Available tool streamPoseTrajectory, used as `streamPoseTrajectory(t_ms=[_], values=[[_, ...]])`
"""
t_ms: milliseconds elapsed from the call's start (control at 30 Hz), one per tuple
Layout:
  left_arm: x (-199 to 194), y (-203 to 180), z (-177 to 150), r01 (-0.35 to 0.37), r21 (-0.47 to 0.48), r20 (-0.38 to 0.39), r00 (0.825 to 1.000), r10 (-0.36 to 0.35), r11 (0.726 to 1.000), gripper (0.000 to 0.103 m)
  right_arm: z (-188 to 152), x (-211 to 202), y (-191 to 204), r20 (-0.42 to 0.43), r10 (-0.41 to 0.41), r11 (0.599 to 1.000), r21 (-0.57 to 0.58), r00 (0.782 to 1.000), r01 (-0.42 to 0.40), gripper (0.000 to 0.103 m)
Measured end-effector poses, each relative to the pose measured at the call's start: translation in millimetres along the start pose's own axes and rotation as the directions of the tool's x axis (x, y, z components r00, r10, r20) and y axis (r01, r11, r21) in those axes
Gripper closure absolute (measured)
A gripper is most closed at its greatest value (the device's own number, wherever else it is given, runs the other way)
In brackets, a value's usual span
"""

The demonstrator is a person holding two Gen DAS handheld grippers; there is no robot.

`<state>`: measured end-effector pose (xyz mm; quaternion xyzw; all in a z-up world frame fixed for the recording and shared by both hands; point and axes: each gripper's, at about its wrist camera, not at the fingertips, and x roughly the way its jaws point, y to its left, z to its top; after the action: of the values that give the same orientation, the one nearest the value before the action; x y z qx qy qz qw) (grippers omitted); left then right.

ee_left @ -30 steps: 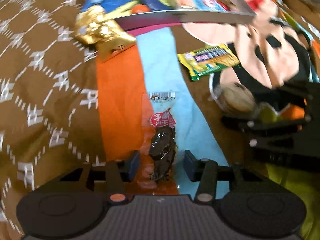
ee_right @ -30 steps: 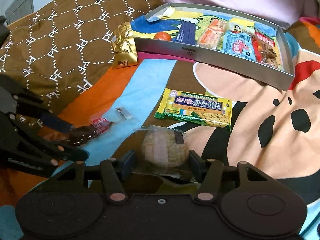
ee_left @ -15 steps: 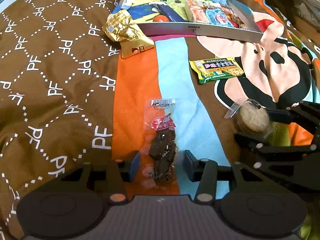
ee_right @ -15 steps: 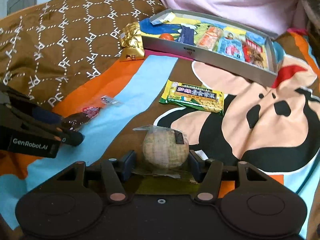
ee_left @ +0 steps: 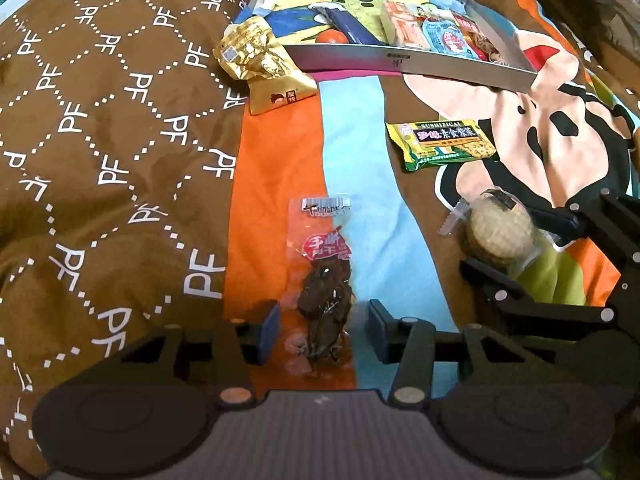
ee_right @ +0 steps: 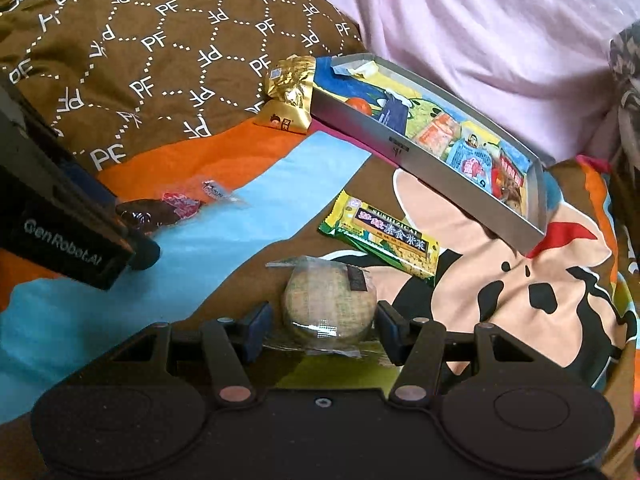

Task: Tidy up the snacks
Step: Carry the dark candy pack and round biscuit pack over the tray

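snacks (ee_left: 325, 292) on bedspread, tray (ee_left: 408, 62) beyond

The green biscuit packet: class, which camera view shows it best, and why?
The left wrist view: the green biscuit packet lies flat and whole, its printing upright and sharp. In the right wrist view the packet is also whole, but it sits slanted.

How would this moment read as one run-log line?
left tool: open around dark snack | right tool: open around round cake | tray: partly filled
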<state>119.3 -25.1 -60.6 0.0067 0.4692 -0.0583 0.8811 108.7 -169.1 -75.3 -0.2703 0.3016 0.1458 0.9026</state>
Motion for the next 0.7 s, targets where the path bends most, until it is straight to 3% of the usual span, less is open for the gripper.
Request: streamPoseTrajectory(t_ms=[433,700], values=[[-0.3,-1.6,-1.2,-0.009,0.001,-0.004,1.0,0.009,1.0,0.054,0.7,0.0,-1.5,-0.006,0.003,1.0,0.014,1.0,-0.003,0.045],[-6.7,-1.2,-1.4,0.024,-0.05,0.018,1.0,-0.023,0.998,0.054,1.6,-0.2,0.7,0.005,-0.007,1.0,-0.004,1.0,0.007,0.045]])
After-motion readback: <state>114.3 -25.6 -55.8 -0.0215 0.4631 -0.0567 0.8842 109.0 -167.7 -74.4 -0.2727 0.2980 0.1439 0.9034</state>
